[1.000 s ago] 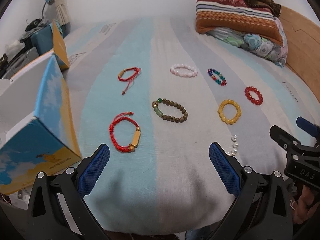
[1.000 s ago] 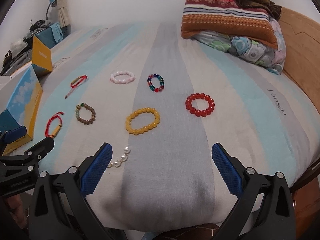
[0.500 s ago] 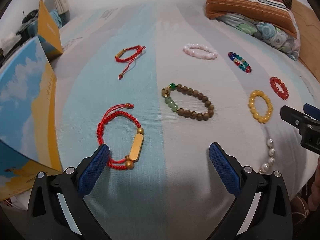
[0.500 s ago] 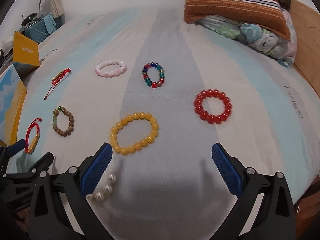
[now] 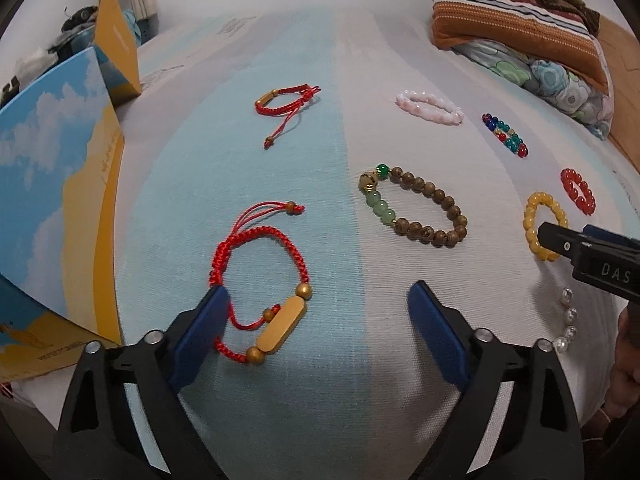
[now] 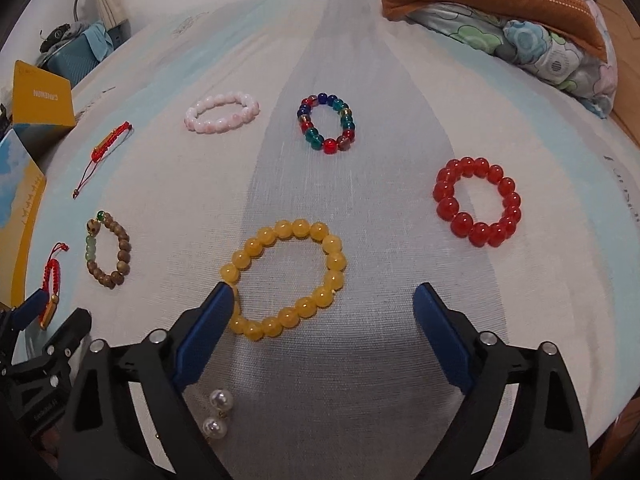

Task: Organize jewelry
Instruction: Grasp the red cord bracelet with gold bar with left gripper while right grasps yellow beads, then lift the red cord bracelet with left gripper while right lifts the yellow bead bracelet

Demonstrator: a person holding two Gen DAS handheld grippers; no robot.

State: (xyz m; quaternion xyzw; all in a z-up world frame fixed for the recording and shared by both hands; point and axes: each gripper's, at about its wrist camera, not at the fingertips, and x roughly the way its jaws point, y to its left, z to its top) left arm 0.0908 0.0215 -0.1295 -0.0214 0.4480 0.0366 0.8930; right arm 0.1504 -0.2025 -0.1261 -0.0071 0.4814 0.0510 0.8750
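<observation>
The left gripper (image 5: 316, 332) had its blue fingers (image 5: 200, 332) spread wide apart and held nothing. Its left finger lay over the edge of the red braided cord bracelet with a long gold bead (image 5: 264, 280), which sat flat on the striped blue and grey bed cover (image 5: 304, 60). The right gripper (image 6: 324, 340) was wide open too, with nothing in it. Its left finger tip was touching the yellow round-bead bracelet (image 6: 284, 276). A short string of white pearls (image 6: 218, 412) lay just under that finger.

Further out sat a brown wooden bead bracelet with green beads (image 5: 416, 208), a big red bead bracelet (image 6: 476, 200), a many-coloured glass bead bracelet (image 6: 326, 124), a pale pink bead bracelet (image 6: 222, 114) and a second red cord bracelet (image 5: 286, 100). On the left stood a blue and yellow cardboard box with clouds (image 5: 52, 184). The right gripper's black body read "DAS".

Both grippers had come lower and closer to the bed than half a second before. No bracelet had moved.
</observation>
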